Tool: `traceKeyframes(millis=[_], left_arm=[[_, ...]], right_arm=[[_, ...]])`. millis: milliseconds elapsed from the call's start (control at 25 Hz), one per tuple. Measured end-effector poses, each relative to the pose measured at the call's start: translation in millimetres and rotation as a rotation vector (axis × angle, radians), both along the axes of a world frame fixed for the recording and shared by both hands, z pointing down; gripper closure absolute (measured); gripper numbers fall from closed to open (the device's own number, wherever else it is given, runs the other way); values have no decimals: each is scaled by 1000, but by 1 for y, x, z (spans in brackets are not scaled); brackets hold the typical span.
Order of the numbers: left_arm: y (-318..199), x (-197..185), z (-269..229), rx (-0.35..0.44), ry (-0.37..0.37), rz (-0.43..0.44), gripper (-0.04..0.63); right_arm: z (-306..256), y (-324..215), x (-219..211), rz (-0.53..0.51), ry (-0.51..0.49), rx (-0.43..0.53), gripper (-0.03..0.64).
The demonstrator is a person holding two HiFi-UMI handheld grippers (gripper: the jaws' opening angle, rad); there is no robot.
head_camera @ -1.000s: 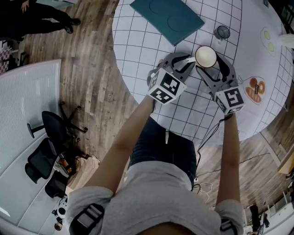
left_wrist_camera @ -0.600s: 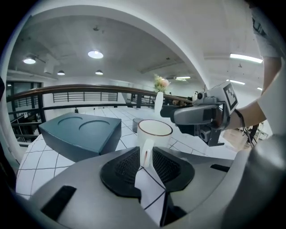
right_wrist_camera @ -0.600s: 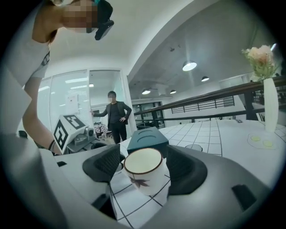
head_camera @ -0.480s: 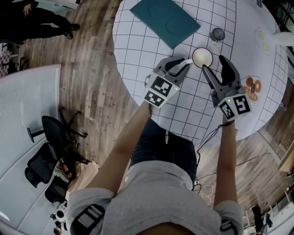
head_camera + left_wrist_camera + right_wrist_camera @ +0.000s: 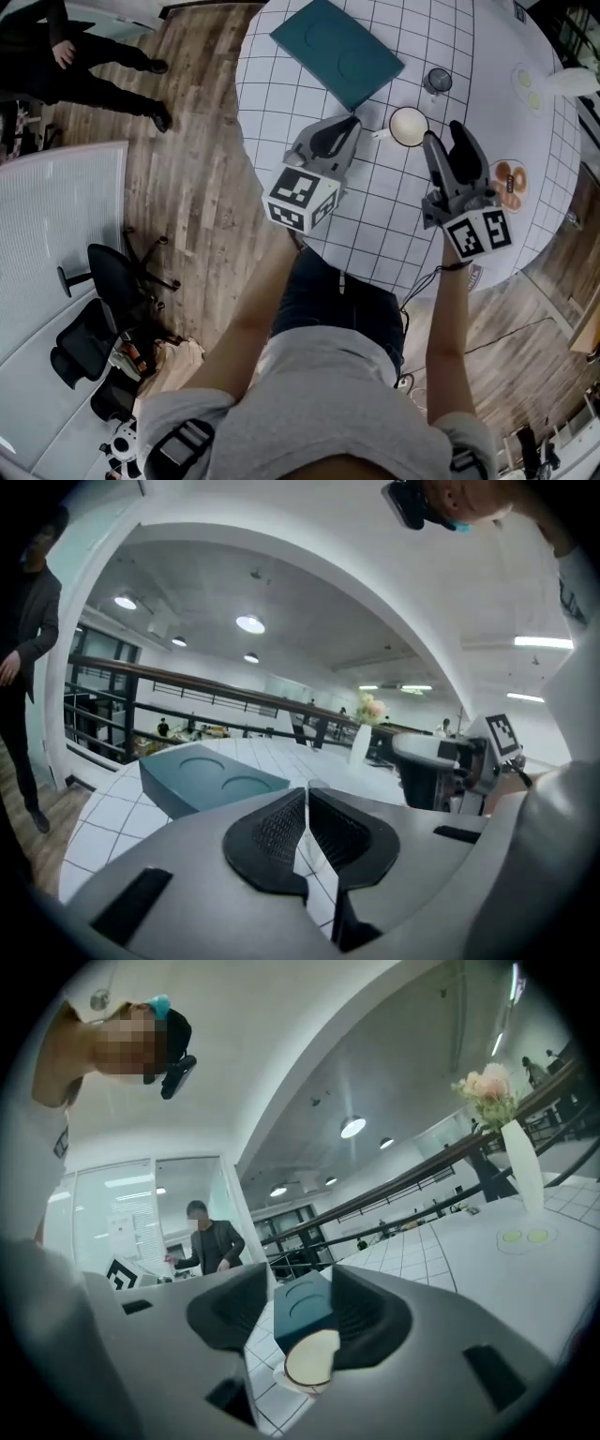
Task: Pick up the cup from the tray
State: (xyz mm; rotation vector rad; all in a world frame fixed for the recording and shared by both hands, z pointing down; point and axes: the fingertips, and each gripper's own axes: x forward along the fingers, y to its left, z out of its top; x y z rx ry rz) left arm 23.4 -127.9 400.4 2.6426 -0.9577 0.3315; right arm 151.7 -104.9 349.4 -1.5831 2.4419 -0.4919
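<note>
The white cup [image 5: 408, 127], filled with something cream-coloured, stands on the gridded table [image 5: 281, 84], off the teal tray [image 5: 337, 47] with its two round recesses. My left gripper [image 5: 352, 123] hovers just left of the cup. Its jaws have just been closing and now meet with nothing between them [image 5: 305, 829]. My right gripper [image 5: 445, 138] hangs to the cup's right. Its jaws have been closing slightly but still stand wide and touch nothing. In the right gripper view the cup [image 5: 312, 1358] and the tray [image 5: 302, 1309] show between the jaws, lower down on the table.
A small dark glass [image 5: 437, 80] stands beyond the cup. A plate with food [image 5: 514, 181] lies near the table's right edge, and a vase of flowers [image 5: 518, 1162] stands further off. A person in dark clothes [image 5: 75, 66] stands on the wooden floor at the upper left.
Both grippers have risen away from the cup, which stays on the table. The left jaws went from open to shut, and the right jaws narrowed a little.
</note>
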Motion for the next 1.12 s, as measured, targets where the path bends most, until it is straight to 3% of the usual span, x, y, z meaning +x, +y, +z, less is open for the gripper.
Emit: traceKeyframes(millis=[80, 240, 480, 1120], left_arm=[[-6, 1, -22, 36, 34, -23, 575], [-8, 11, -60, 100, 71, -36, 575], [0, 32, -84, 157, 52, -24, 575], [8, 51, -75, 153, -14, -20, 575]], right_arm=[[-11, 1, 0, 38, -28, 14, 569], [-31, 3, -5, 56, -117, 29, 591], [-43, 9, -13, 59, -108, 21, 606], [-34, 15, -6, 108, -32, -15, 609]])
